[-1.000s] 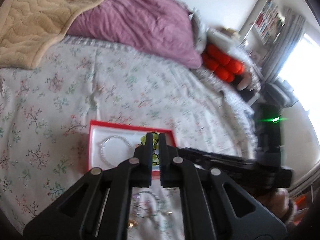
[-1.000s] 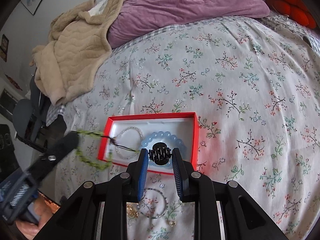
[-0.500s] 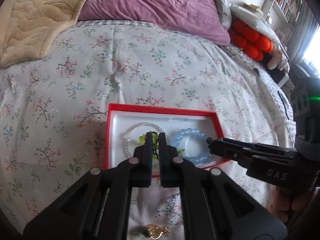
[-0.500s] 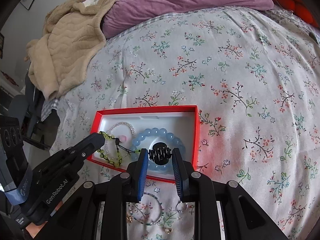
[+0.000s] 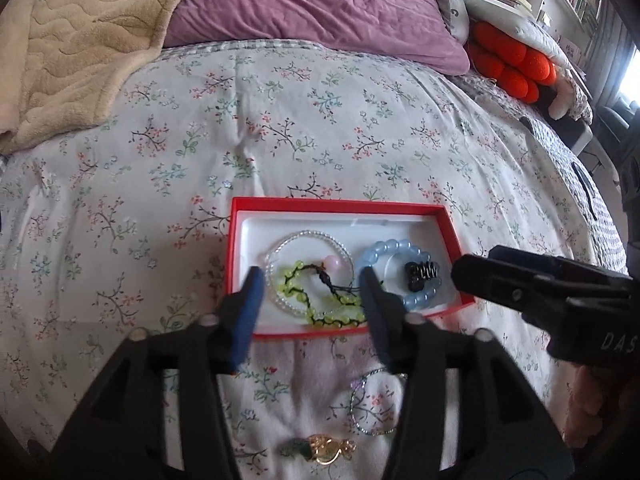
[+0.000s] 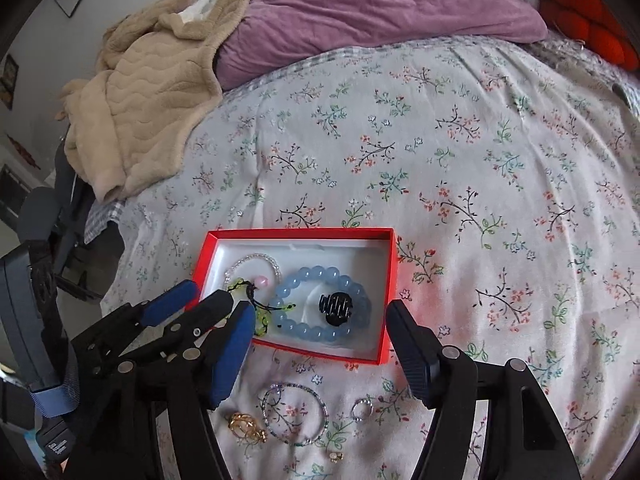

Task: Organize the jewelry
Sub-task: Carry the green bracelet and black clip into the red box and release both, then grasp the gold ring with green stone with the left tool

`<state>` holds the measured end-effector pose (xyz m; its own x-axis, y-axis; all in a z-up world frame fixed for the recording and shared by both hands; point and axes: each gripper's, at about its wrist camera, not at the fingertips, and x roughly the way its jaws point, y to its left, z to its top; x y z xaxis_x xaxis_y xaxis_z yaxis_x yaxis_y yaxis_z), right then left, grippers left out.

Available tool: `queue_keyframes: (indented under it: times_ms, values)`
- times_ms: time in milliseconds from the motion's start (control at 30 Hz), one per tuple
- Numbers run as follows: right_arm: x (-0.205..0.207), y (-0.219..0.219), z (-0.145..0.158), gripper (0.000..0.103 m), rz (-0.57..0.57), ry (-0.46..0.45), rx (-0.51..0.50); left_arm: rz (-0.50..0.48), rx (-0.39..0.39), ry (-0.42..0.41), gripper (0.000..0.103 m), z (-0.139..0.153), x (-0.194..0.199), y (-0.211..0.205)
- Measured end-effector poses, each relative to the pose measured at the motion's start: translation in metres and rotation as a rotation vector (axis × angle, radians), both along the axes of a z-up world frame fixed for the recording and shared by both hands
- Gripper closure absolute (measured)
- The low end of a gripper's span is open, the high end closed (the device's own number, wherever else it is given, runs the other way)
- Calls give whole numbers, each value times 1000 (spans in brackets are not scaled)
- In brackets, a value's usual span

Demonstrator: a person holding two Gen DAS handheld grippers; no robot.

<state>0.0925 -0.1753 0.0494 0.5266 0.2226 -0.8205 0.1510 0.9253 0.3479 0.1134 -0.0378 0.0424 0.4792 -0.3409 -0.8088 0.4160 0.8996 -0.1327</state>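
Note:
A red box (image 5: 280,203) (image 6: 298,233) with a white lining lies on the flowered bedspread. In it are a clear bead bracelet (image 5: 308,236), a green bead bracelet (image 5: 316,316) (image 6: 262,320), a blue bead bracelet (image 5: 400,248) (image 6: 320,272) and a black hair claw (image 5: 420,274) (image 6: 335,308) inside the blue ring. My left gripper (image 5: 312,284) (image 6: 212,296) is open and empty over the box's near left part. My right gripper (image 6: 320,316) (image 5: 472,272) is open and empty above the claw.
Loose pieces lie on the spread in front of the box: a thin bead bracelet (image 6: 294,414) (image 5: 374,408), a gold piece (image 6: 246,426) (image 5: 326,448), a small ring (image 6: 362,408) and a tiny stud (image 6: 335,456). A beige blanket (image 6: 140,100) and purple pillow (image 6: 380,4) lie behind.
My left gripper opened and left the green bracelet in the box. My right gripper opened and left the black claw inside the blue bracelet.

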Motion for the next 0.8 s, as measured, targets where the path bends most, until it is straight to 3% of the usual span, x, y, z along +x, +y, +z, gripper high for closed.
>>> queue_keyframes:
  times_ms: [267,500,800]
  values:
    - [-21,-3,6,30,-7,12,-53,20,31,-8,20,11,-18,8]
    - [-43,-8,8,19,-42,24,-94,37,66,79,14,3,-35,18]
    - [-62,-9,-5,18,-47,114,-115,45,145,200,14,-20,-53,30]
